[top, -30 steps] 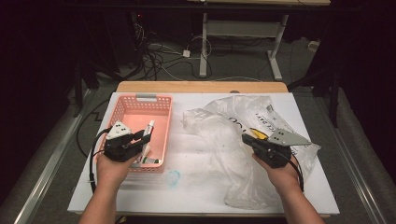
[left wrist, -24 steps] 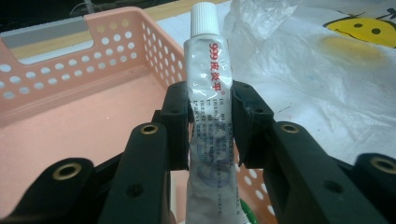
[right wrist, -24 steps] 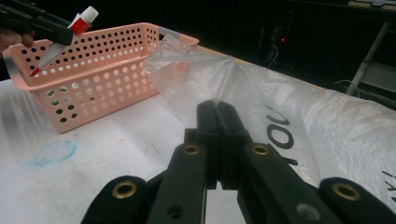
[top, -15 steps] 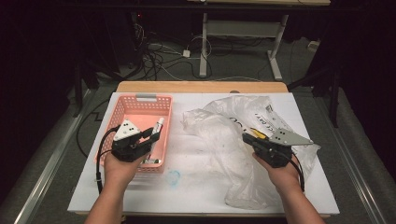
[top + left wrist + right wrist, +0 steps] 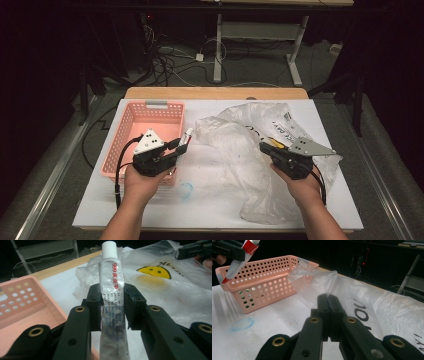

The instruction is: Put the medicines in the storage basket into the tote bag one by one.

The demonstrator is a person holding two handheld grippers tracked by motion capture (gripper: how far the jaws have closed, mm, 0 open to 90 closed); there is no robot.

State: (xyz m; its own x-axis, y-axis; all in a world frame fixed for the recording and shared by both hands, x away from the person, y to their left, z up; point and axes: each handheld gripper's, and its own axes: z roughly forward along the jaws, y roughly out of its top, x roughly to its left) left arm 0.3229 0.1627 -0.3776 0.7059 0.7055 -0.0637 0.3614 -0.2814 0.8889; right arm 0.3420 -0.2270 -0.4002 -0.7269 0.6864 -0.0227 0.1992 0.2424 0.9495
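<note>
Left gripper (image 5: pixel 113 307): jaws clamped on a silver ointment tube with red lettering and a white ribbed cap (image 5: pixel 112 297). In the left gripper view the tube stands upright in the centre of the frame, cap at the top edge, both pads pressing its flanks. In the high view the left gripper (image 5: pixel 179 146) sits left of centre, over the right rim of the pink perforated plastic basket (image 5: pixel 131 131), with the tube (image 5: pixel 186 138) angled up and right toward the bag.

Right gripper (image 5: pixel 328 305): jaws together, pinching the crumpled clear plastic bag printed with black letters and a yellow smiley face (image 5: pixel 352 295). In the high view the right gripper (image 5: pixel 264 148) lies right of centre, on the bag (image 5: pixel 240 145), which spreads across the right half of the white table top (image 5: pixel 100 210).

In the right gripper view the basket (image 5: pixel 262 282) occupies the upper left, with the tube (image 5: pixel 239 261) held above its near corner. A blue scribbled ring (image 5: pixel 242 324) marks the table top at the lower left.
</note>
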